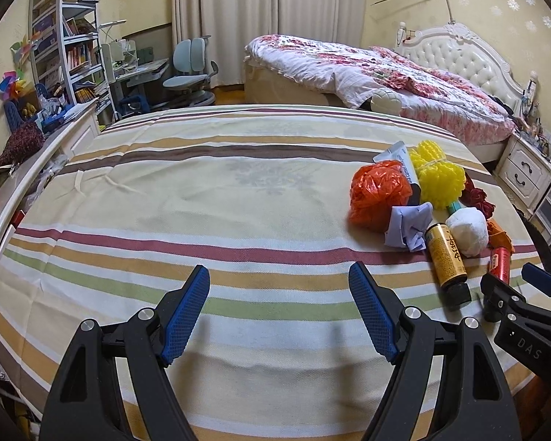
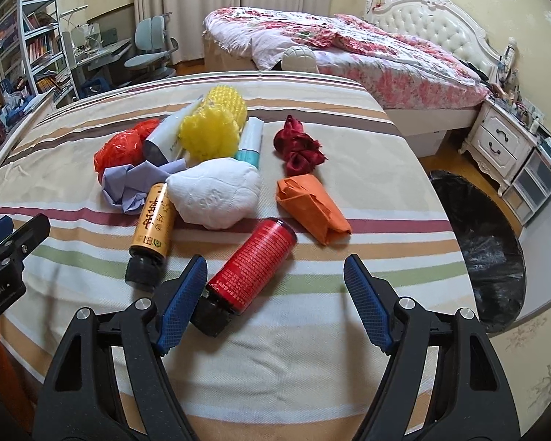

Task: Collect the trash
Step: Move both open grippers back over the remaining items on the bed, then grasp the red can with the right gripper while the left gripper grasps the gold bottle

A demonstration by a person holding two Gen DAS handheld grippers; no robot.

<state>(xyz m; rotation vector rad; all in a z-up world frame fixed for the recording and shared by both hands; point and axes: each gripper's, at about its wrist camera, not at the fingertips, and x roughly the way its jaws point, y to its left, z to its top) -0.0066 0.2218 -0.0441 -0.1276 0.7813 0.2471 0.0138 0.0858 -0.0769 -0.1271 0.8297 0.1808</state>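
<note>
Trash lies on a striped tablecloth point(image 2: 92, 279). In the right wrist view I see a red bottle point(image 2: 251, 268), a gold bottle point(image 2: 152, 228), a white wad point(image 2: 216, 193), crumpled lilac paper point(image 2: 128, 183), an orange packet point(image 2: 312, 209), dark red fabric point(image 2: 299, 147), a yellow mesh ball point(image 2: 211, 128) and a red plastic bag point(image 2: 119, 150). My right gripper point(image 2: 275, 279) is open; the red bottle's black cap lies beside its left finger. My left gripper point(image 1: 279, 286) is open and empty over bare cloth, left of the pile point(image 1: 422, 202).
A bin lined with a black bag point(image 2: 485, 250) stands on the floor right of the table. A bed point(image 2: 349, 51) and nightstand point(image 2: 503, 139) are behind. A shelf point(image 1: 62, 36), desk and chair point(image 1: 191, 70) stand at the back left.
</note>
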